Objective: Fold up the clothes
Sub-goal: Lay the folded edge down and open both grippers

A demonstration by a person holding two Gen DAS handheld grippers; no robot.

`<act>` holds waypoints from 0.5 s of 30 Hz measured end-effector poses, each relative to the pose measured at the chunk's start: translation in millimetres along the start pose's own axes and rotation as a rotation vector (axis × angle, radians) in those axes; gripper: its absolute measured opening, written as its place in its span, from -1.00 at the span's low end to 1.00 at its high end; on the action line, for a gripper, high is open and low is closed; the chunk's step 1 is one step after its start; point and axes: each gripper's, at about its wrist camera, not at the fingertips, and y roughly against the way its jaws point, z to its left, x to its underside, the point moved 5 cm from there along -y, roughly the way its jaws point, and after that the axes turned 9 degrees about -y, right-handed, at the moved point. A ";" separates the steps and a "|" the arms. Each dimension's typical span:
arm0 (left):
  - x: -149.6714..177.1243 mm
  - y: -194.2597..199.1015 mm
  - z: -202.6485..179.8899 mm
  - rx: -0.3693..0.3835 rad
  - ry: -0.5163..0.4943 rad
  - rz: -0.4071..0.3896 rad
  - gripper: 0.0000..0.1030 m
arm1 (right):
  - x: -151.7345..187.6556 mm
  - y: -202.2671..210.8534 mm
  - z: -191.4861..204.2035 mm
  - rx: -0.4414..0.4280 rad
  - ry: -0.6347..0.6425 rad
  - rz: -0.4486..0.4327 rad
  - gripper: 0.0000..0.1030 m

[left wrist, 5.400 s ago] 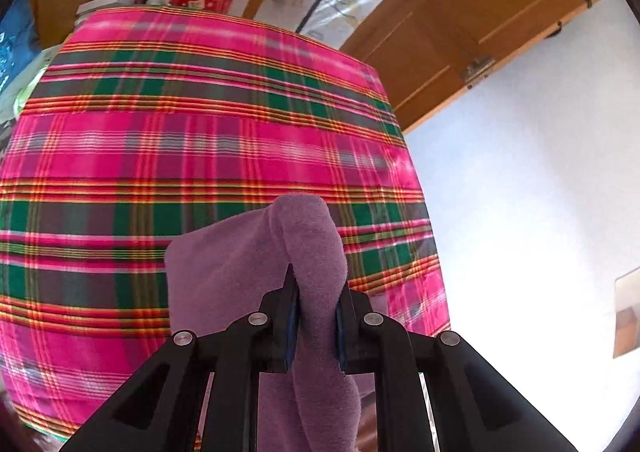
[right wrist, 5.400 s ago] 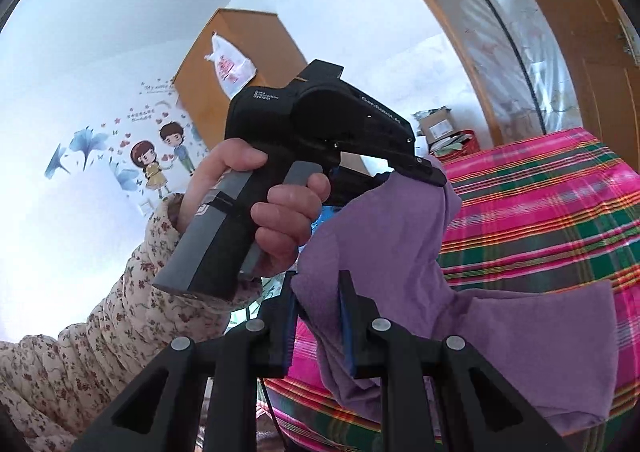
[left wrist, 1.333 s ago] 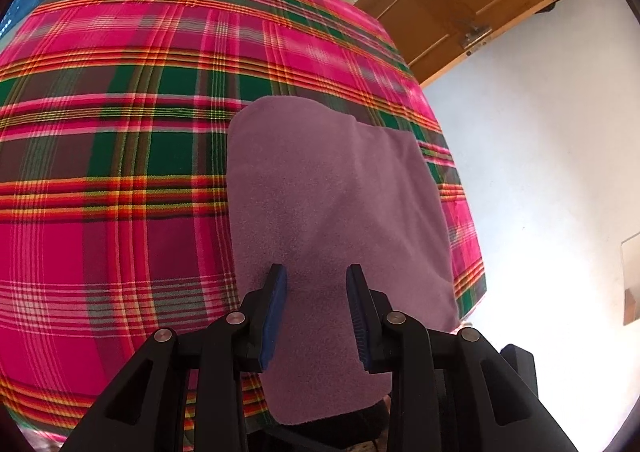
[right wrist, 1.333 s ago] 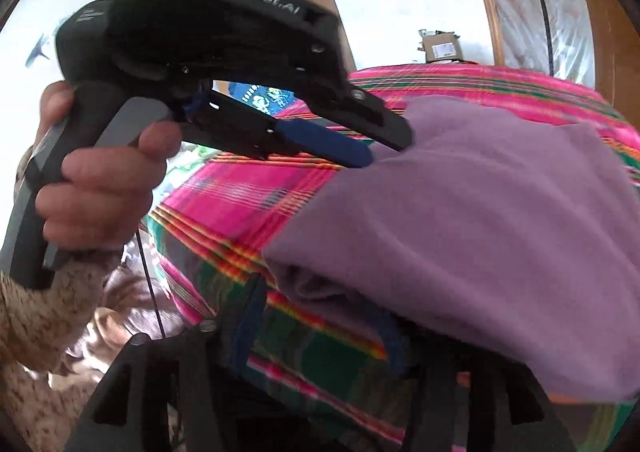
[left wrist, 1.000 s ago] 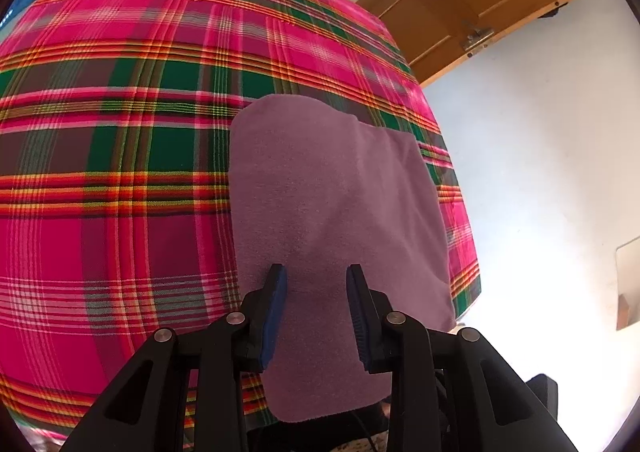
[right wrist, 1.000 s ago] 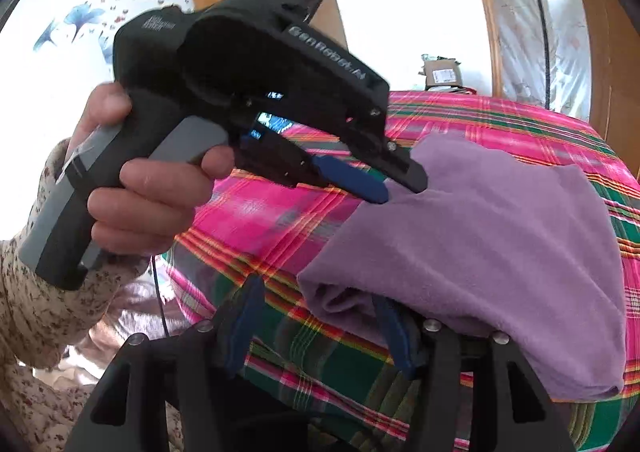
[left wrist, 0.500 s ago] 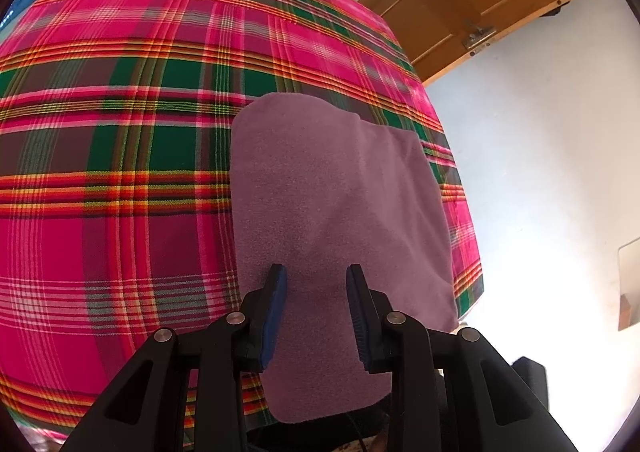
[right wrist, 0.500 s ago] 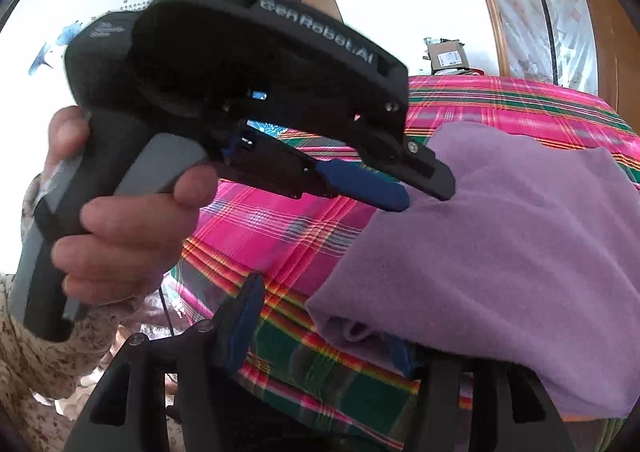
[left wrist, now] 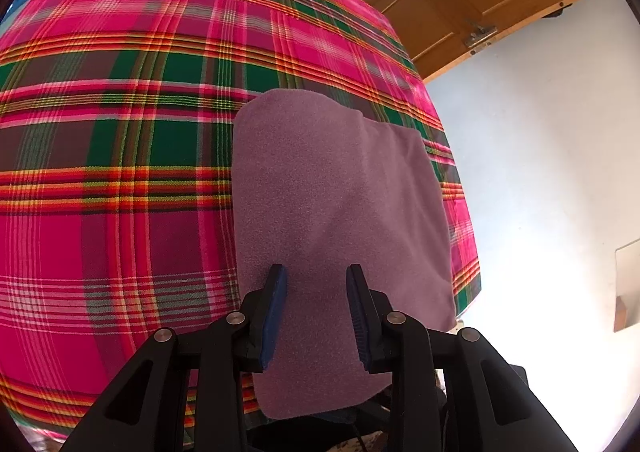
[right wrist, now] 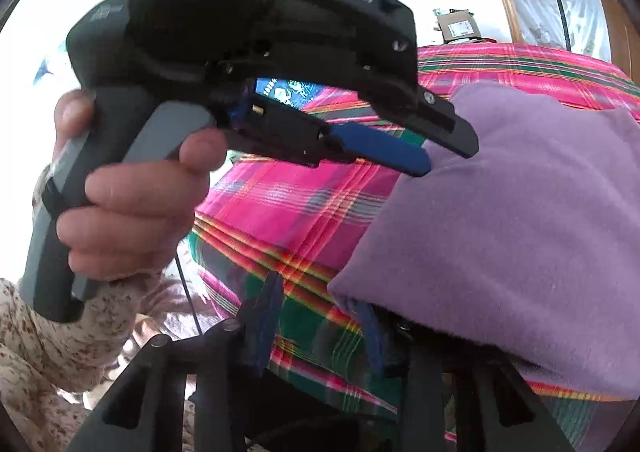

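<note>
Plaid bedspread [left wrist: 120, 156] is carrying the purple garment [left wrist: 332, 192]; my left gripper [left wrist: 316, 292] is hovering apart above it while I'm closing the right gripper [right wrist: 320, 316] squarely toward its near corner, nothing pinched yet.

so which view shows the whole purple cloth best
The left wrist view: the purple cloth lies folded on the plaid cover, its outline nearly all visible. The right wrist view shows only its near corner, from the side.

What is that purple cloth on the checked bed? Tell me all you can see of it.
The purple cloth looks like soft, fuzzy fleece, plain mauve. It lies folded in layers, roughly rectangular, flat on the plaid cover near its right edge, one end overhanging the near side. The left claw hangs open just above it; the right claw is closing at its folded corner.
</note>
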 end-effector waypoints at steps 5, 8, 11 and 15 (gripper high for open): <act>-0.3 0.8 -0.6 -0.002 -0.003 0.002 -0.38 | 4.1 8.4 -0.1 -0.028 0.006 0.017 -0.28; 0.0 2.1 -0.8 -0.002 -0.007 0.002 -0.38 | 7.4 15.5 2.5 -0.052 0.016 0.033 -0.29; 0.7 3.0 -0.3 -0.002 -0.007 0.004 -0.38 | 6.7 30.8 8.4 -0.078 0.045 0.019 -0.29; 0.7 3.9 1.7 -0.003 -0.001 0.007 -0.38 | -7.1 58.3 8.5 -0.026 0.065 -0.086 -0.29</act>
